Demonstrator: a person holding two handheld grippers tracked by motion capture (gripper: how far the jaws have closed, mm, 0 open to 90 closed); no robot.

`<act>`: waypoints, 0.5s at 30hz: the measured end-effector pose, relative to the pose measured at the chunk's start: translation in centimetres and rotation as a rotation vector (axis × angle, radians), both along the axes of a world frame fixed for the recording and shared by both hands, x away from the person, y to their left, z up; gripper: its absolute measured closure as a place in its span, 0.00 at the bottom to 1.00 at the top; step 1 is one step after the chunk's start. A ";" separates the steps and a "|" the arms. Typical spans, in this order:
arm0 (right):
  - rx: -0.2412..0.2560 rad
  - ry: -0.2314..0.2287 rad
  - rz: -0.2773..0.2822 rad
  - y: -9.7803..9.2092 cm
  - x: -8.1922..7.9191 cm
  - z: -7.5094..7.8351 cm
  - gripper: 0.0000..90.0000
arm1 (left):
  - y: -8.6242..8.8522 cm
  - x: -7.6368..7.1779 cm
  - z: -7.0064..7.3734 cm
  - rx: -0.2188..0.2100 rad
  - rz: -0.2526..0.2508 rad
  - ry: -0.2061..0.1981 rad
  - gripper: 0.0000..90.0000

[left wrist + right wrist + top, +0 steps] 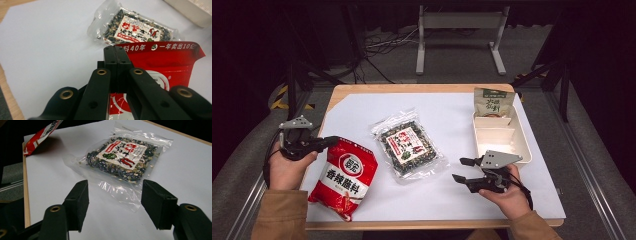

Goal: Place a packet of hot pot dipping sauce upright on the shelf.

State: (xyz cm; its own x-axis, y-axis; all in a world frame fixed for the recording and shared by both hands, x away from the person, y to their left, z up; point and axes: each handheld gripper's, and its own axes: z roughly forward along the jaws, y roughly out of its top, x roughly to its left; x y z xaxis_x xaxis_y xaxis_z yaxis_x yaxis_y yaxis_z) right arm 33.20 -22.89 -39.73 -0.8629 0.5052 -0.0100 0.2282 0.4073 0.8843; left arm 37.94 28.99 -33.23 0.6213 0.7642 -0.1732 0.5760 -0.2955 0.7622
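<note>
My left gripper (328, 142) is clamped on the red pouch's (344, 176) top edge; pouch runs lengthwise toward me at the tabletop's (362, 107) near-left. My right gripper (463, 169), jaws spread, points left at the clear spice bag (408, 144), lying diagonally mid-table. Far right: white tray (519, 134) holding a green packet (493, 103) at its far end.

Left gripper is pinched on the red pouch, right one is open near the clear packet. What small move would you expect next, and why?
Probably the right gripper eases forward onto the clear packet: its jaws stand open, aimed at the packet's near edge, while the left gripper is shut on the red pouch.
</note>
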 end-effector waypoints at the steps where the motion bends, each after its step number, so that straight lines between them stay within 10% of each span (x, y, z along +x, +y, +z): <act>1: -0.001 0.002 0.005 0.1 -0.2 -0.1 0.45 | -0.1 -0.6 0.5 -0.008 0.012 -0.006 1.00; 15: 0.024 -0.002 0.012 0.5 -1.1 -0.3 0.46 | 0.1 -4.2 3.5 -0.030 -0.013 -0.113 1.00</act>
State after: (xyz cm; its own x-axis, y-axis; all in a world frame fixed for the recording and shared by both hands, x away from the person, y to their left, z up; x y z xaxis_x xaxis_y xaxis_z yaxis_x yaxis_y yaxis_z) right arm 32.05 -22.40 -39.99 -0.8691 0.4946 0.0003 0.2215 0.3886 0.8944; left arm 33.73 29.14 -29.76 0.6481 0.7513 -0.1242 0.4823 -0.2788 0.8304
